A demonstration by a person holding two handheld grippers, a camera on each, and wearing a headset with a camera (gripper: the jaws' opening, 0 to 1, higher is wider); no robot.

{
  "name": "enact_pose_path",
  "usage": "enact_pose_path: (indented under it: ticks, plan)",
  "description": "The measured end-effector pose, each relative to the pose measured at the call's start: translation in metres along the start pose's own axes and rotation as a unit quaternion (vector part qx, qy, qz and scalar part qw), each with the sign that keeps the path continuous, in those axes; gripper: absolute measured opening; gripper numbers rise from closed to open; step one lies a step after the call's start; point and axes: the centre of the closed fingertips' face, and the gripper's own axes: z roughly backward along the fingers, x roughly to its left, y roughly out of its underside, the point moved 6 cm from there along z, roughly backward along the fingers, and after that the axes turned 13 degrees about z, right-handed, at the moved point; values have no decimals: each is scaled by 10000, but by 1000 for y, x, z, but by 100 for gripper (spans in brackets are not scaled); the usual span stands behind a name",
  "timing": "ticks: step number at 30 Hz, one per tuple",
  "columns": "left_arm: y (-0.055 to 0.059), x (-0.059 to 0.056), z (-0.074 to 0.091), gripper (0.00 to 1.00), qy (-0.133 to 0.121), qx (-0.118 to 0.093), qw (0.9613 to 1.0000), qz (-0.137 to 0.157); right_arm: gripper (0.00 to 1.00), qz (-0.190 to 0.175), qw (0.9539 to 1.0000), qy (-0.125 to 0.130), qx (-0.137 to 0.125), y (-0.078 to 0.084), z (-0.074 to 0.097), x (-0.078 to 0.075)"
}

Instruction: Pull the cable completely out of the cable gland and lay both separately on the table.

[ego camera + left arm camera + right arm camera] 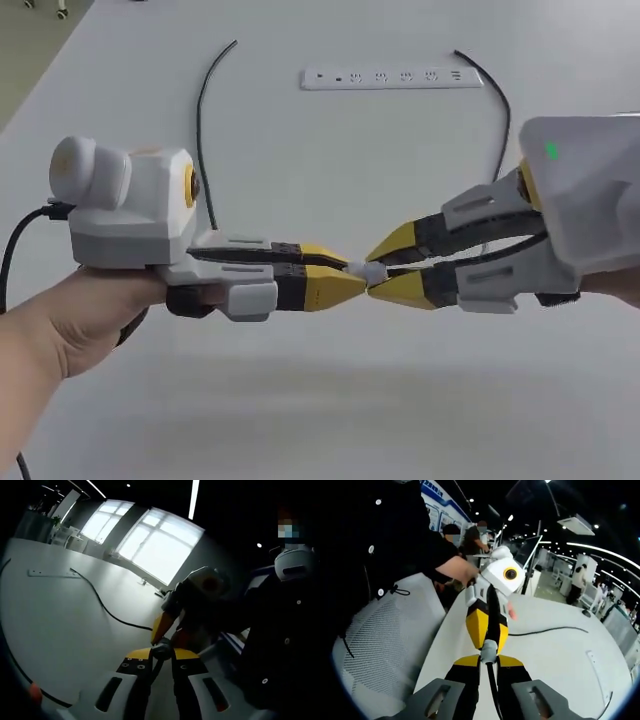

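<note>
Barely under way, by the look of it: nothing laid on the counter (330, 400), and no sign of the cable (492, 682) and the cable gland (489, 652) being apart. Left to do, as judged: draw the cable clear of the gland, then set each down alone.

Nearest in the head view, at 9 o'clock: a hand (85, 315) around the left gripper (352, 273), fingers (320, 288) pressed narrow together and closed, seemingly, on the cable right at the gland's end; hard to separate from the gland itself at this angle. At 3 o'clock, meeting it tip to tip: the right gripper (380, 276), fingers drawn in to a slim V and clamped around the gland. Held aloft over the counter at dead centre, between both sets of tips: the gland, small, pale grey, stubby and round-bodied.

In the right gripper view, at 6 o'clock from the gland: the cable, thin, black and limp-looking, running back between the right fingers.

Farther off, toward 12 o'clock on the counter: a white power strip (392, 76), flanked by two loose black leads, one at 11 o'clock (200, 120), the other at 1 o'clock (506, 115); cannot tell whether either joins the held cable.
</note>
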Motion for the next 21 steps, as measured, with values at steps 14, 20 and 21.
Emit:
enact_pose_path:
  ticks: [14,20,21]
  plan:
    - [-1,-2,-3,15,-19,35,9999,135,6,785,9964,168,269,-1,1,3]
    - [0,-2,-4,15,-23,40,9995,312,6,1078,9931,255,397,0,2,2]
    - [0,-1,-4,15,-29,36,9993,361,5,1271,9904,291,465,0,2,2]
